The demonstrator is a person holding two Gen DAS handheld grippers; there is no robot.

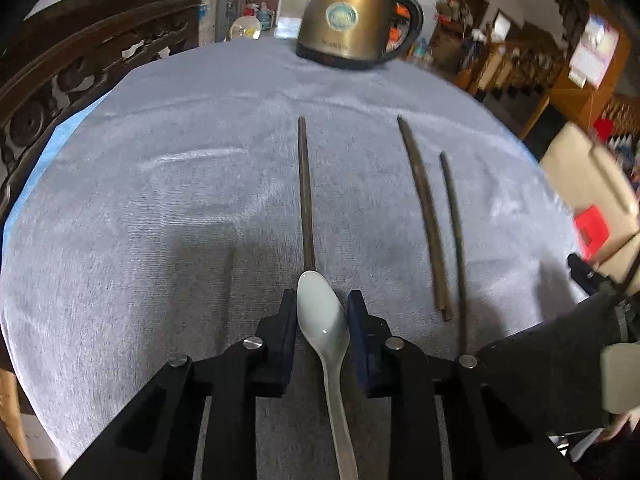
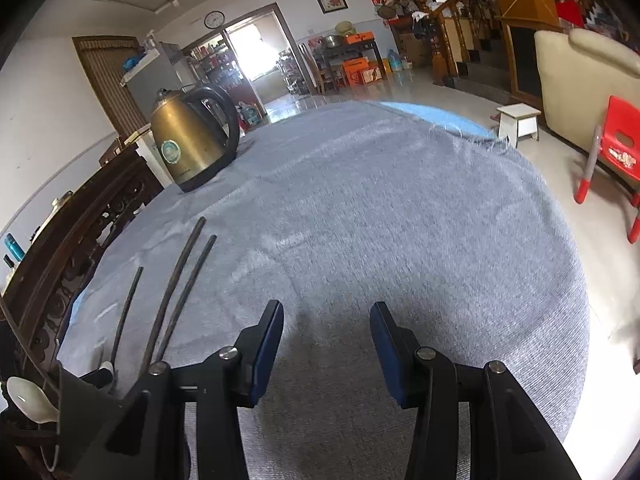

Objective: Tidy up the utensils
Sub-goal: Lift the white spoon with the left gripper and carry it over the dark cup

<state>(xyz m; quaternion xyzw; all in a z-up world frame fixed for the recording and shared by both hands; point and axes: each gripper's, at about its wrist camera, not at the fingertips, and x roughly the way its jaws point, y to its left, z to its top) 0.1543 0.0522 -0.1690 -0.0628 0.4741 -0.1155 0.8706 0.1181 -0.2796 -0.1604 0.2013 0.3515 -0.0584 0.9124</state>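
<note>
My left hand-held gripper [image 1: 322, 300] has its two dark pads pinched in on the bowl of a white ceramic spoon [image 1: 322, 322], one pad against each side, and the spoon's handle runs back toward me between the arms. Straight ahead of the spoon's tip lies a single dark chopstick [image 1: 306, 196], pointing away across the grey cloth that covers the bench [image 1: 160, 200]. Off to the right of that gripper, two more chopsticks [image 1: 436, 224] lie close together, roughly side by side, the nearer ends level with my pads. Far ahead, at the back edge of the cloth, stands a brass-coloured kettle [image 1: 344, 20] with a black handle. My right hand-held gripper [image 2: 326, 320] hangs over bare cloth with its jaws parted about halfway and nothing between them. From that side, the pair of chopsticks sits just left of its left finger, the single one further left, and the spoon shows white at the lower left corner.
</note>
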